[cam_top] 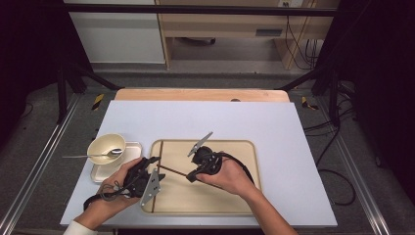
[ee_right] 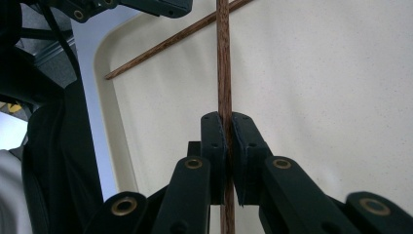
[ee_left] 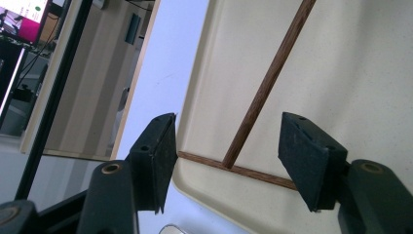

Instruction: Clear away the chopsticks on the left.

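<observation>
Two chopsticks over the tray (cam_top: 244, 196)

Right tool (ee_right: 228, 161) clamps one chopstick (ee_right: 223, 58); left tool (ee_left: 226, 161) gapes wide around the other chopstick (ee_left: 248, 171), untouched.

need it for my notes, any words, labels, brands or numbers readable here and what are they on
None can be read.
The screen at the top left of the left gripper view shows pink and white patches, too blurred to read.
The tray, bowl, spoon and chopsticks bear no visible print.
</observation>
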The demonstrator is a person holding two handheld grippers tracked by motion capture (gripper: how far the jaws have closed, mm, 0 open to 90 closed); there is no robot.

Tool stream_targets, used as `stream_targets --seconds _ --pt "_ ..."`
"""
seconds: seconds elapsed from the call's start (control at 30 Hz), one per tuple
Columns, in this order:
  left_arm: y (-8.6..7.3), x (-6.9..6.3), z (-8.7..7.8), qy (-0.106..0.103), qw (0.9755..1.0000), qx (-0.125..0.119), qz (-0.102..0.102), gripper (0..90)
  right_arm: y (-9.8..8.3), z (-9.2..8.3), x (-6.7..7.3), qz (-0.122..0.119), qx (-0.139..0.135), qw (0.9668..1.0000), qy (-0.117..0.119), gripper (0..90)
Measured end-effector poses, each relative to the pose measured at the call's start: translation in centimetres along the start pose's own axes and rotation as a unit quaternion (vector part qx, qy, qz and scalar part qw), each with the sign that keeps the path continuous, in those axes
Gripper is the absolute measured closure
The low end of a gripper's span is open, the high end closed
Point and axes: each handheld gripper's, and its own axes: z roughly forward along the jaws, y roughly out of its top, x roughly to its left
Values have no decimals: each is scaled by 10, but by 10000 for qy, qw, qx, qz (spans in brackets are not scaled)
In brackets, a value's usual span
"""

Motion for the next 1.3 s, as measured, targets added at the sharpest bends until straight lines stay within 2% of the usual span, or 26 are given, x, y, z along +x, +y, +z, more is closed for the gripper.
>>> stream_targets --seconds 0.2,0.23,0.27,0.3,0.37,0.4,0.43,0.47,0.53,0.6,0.67,0.73,0.8,0.83,0.87,0.9,0.97,1.0,1.03,1.07,1.1,1.13,1.17,1.23,1.27,1.3 --pt "-1 0 0 29 9999 -2 -140 345 -1 0 0 24 -19 10000 -4 849" --pt "-1 -1 -1 128 9996 -48 -255 345 -1 0 0 24 -19 10000 -4 849" --pt "-2 -2 -1 108 9992 -84 -369 334 -1 0 0 43 -20 10000 -13 849" --pt "-2 -2 -1 108 9992 -84 -369 328 -1 0 0 46 -23 10000 -23 849" --pt "-3 -2 -3 195 9979 -139 -600 311 -2 0 -1 49 -43 10000 -45 849" --pt "-3 -2 -3 195 9979 -139 -600 301 -2 0 -1 48 -58 10000 -51 849" --pt "-3 -3 -4 224 9971 -161 -716 301 -2 0 -1 48 -58 10000 -51 849" --pt "-4 -3 -7 372 9947 -159 -949 275 -2 0 -1 102 -94 9999 -77 849" --pt "-4 -4 -8 425 9935 -177 -1045 255 -2 -1 -1 116 -129 9998 -113 849" --pt "-5 -6 -11 502 9903 -217 -1281 244 -1 -1 -1 142 -154 9997 -124 849" --pt "-7 -8 -15 586 9856 -273 -1560 233 -1 0 -1 200 -191 9995 -159 849" --pt "-8 -10 -18 668 9823 -288 -1726 223 0 1 -1 223 -213 9993 -216 849" --pt "-13 -13 -24 779 9755 -363 -2026 214 0 2 -1 275 -250 9990 -259 849" --pt "-13 -13 -24 779 9755 -363 -2026 214 0 2 -1 275 -250 9990 -259 849" --pt "-16 -15 -28 837 9704 -390 -2231 212 1 2 -2 329 -269 9986 -301 849" --pt "-16 -15 -28 837 9704 -390 -2231 209 1 2 -2 329 -269 9986 -301 849" --pt "-19 -17 -31 899 9663 -394 -2381 207 2 3 -2 400 -290 9982 -339 849" --pt "-23 -19 -33 951 9623 -402 -2518 202 3 4 -3 421 -291 9980 -376 849" --pt "-23 -19 -33 951 9623 -402 -2518 200 3 4 -3 421 -291 9980 -376 849" --pt "-27 -19 -37 980 9551 -477 -2755 200 3 5 -4 444 -309 9977 -399 849" --pt "-27 -19 -37 980 9551 -477 -2755 198 3 5 -4 444 -309 9977 -399 849" --pt "-31 -20 -40 1041 9487 -526 -2938 198 4 6 -4 493 -338 9973 -421 849" --pt "-31 -20 -40 1041 9487 -526 -2938 198 4 6 -4 493 -338 9973 -421 849" --pt "-35 -22 -44 1127 9448 -545 -3028 198 4 7 -4 523 -348 9970 -450 849" --pt "-39 -24 -47 1189 9404 -587 -3132 199 4 8 -5 564 -370 9966 -472 849" --pt "-39 -24 -47 1189 9404 -587 -3132 199 4 8 -5 564 -370 9966 -472 849"
